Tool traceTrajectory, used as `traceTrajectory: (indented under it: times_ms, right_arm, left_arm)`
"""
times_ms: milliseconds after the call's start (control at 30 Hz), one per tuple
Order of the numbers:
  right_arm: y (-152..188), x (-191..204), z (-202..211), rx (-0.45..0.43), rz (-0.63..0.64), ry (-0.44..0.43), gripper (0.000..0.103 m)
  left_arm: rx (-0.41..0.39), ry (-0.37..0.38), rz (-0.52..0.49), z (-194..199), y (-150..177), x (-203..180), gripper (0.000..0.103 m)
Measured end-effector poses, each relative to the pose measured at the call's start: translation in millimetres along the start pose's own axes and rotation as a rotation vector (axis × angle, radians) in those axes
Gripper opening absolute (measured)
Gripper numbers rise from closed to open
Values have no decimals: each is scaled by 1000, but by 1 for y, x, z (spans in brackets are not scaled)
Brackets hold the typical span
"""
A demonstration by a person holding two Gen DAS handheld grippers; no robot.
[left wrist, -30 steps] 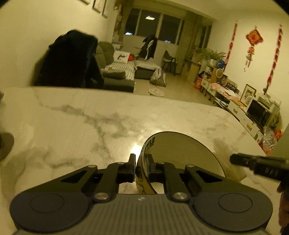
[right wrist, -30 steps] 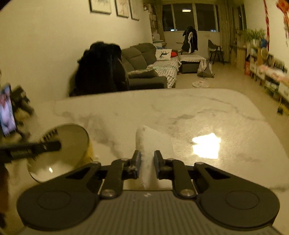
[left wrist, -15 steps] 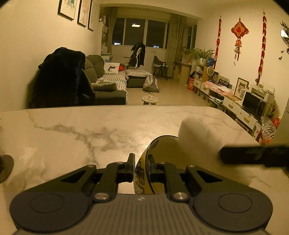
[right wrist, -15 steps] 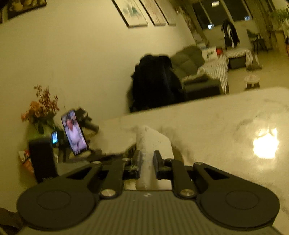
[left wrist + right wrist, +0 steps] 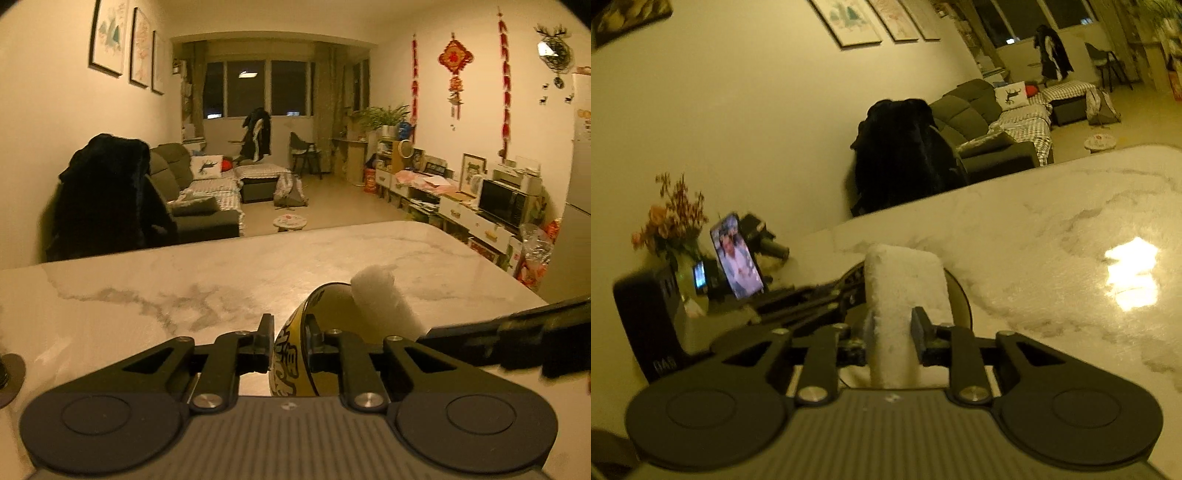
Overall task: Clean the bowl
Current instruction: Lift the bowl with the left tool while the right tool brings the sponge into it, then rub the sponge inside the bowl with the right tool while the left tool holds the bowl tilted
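Left tool (image 5: pixel 288 341): jaws straddle the rim of the bowl (image 5: pixel 295 354), one finger outside the yellow lettered wall, one inside. The jaws are opening; the inner finger lies against the wall, while a thin gap shows at the outer finger, so the grip reads as easing but not released.

Bowl: tipped on its side near the desk's (image 5: pixel 221 273) near edge, mouth turned to the right. Whether its lower wall rests on the marble cannot be told; the tool body hides it.

Right tool (image 5: pixel 892 330): jaws stand either side of a white sponge (image 5: pixel 905 280) and are opening; the pads sit at the sponge's flanks, and contact appears retained. The sponge stands on end between them, and its far end enters the bowl's mouth, as the left view confirms, where the right tool enters as a dark bar from the right edge.

Edges and open room: the marble top beyond the bowl lies bare to the far edge and the rounded far right corner. A bright lamp glare sits on the right half. At the left edge stand a phone (image 5: pixel 737 258) on a holder, a vase of flowers (image 5: pixel 674 229) and a black box (image 5: pixel 650 325), close to the left tool's arm. A dark coat (image 5: pixel 107 195) hangs over a chair past the far left edge.
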State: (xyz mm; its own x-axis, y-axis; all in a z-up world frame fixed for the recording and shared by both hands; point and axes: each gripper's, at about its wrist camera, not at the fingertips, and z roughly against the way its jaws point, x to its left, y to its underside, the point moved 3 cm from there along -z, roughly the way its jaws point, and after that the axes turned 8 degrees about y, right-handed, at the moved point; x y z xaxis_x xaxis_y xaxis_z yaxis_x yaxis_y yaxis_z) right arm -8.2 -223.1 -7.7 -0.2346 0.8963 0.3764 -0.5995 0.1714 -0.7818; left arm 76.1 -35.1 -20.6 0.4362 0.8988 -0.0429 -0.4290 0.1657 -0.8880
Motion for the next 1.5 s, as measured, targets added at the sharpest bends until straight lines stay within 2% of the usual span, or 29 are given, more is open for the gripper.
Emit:
traceTrajectory:
  times_ms: [167, 367, 433, 500, 533, 733, 933, 1000, 1100, 1200, 1267, 1367, 1433, 1467, 1500]
  right_arm:
    - [9, 14, -12, 19, 108, 63, 30]
    - [15, 19, -17, 14, 159, 85, 33]
    - [15, 21, -12, -9, 175, 94, 42]
    - [16, 23, -4, -40, 200, 113, 59]
    - [16, 24, -1, -52, 222, 121, 60]
    - [32, 38, 11, -88, 390, 138, 60]
    - [40, 31, 16, -95, 485, 244, 60]
    - [37, 22, 19, -77, 435, 252, 60]
    - [27, -12, 21, -14, 154, 204, 60]
    - [25, -39, 21, 19, -68, 129, 61]
    - [26, -53, 16, 51, -179, 116, 61]
    - [30, -65, 8, 81, -280, 96, 61]
    - [33, -69, 6, 87, -323, 70, 55]
    - [34, -69, 7, 83, -323, 68, 44]
    - [34, -68, 9, 74, -314, 70, 39]
  left_arm:
    - [-5, 10, -73, -2, 2, -11, 17]
    - [-1, 21, -63, -3, 3, -5, 17]
    - [3, 25, -61, -4, 3, -2, 17]
    - [12, 45, -37, -5, 1, 2, 17]
    - [14, 51, -32, -6, 0, 3, 17]
    - [23, 98, -16, -9, -2, 4, 17]
    - [27, 94, -17, -11, -3, 4, 17]
    - [27, 93, -20, -9, -2, 3, 17]
    - [24, 91, -25, -6, 0, 1, 17]
    - [21, 90, -34, -6, 1, -1, 17]
    - [21, 88, -37, -6, 1, -2, 17]
    - [22, 86, -42, -6, 0, -4, 17]
    - [21, 85, -47, -6, 0, -5, 17]
    - [21, 85, -51, -5, 1, -6, 17]
    - [21, 84, -55, -5, 1, -7, 17]
